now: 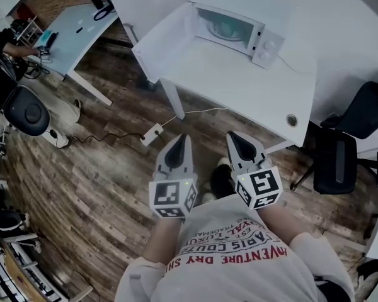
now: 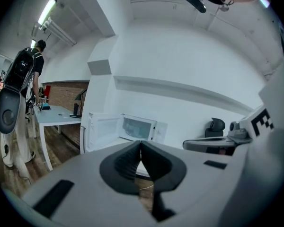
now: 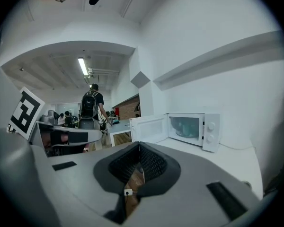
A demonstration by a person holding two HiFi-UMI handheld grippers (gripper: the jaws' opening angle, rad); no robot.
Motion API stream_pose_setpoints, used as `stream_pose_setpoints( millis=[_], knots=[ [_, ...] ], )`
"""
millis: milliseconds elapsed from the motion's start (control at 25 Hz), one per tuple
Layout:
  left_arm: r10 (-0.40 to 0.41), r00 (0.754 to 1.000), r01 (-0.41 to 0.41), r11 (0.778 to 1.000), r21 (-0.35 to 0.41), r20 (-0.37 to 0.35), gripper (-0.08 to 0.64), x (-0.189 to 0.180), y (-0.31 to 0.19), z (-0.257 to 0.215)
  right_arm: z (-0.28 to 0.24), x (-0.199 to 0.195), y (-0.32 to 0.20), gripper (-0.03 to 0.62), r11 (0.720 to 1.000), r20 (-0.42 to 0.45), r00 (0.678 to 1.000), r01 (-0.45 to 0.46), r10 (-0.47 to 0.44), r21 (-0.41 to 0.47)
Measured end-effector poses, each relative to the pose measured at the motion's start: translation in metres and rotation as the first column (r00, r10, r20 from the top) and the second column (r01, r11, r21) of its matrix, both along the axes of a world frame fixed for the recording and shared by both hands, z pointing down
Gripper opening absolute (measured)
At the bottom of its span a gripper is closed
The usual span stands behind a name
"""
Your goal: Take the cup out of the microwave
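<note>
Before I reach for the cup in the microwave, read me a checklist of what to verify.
1. Is the microwave door open: ok.
2. Is the cup visible inside: ok, a teal shape shows.
3. Is the left gripper empty: ok, jaws shut.
4. Is the right gripper empty: ok, jaws shut.
5. Are the jaws open for a grasp: not ok.
6. Is the microwave within reach: not ok, both grippers hang over the floor, short of the table.

White microwave (image 1: 268, 46), pale teal cup (image 1: 225, 27)

grey grippers (image 1: 184, 137) (image 1: 230, 134), red-lettered pale t-shirt (image 1: 239, 275)
</note>
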State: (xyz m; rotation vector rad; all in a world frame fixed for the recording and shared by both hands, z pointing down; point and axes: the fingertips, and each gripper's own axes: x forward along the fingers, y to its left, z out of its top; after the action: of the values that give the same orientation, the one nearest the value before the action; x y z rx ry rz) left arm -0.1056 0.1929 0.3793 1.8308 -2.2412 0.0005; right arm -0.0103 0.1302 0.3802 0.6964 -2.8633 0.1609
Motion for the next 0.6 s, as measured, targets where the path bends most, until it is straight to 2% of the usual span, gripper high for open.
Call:
stream_pose_setpoints(
  millis=[240,600],
  knots=[
    [0.003,1.000,-0.003,1.000,-0.005,0.004,0.008,-0.033,-0.053,0.006,0.007,-0.035,-0.056,0.012,1.000,-0.001,1.000,-0.006,0.006,-0.012],
    [0.037,0.999,-0.036,0.999,-0.016,0.019,0.008,-0.085,-0.175,0.002,0.000,-0.087,-0.179,0.012,0.999,0.024,0.999,-0.041,0.041,-0.014]
  ],
)
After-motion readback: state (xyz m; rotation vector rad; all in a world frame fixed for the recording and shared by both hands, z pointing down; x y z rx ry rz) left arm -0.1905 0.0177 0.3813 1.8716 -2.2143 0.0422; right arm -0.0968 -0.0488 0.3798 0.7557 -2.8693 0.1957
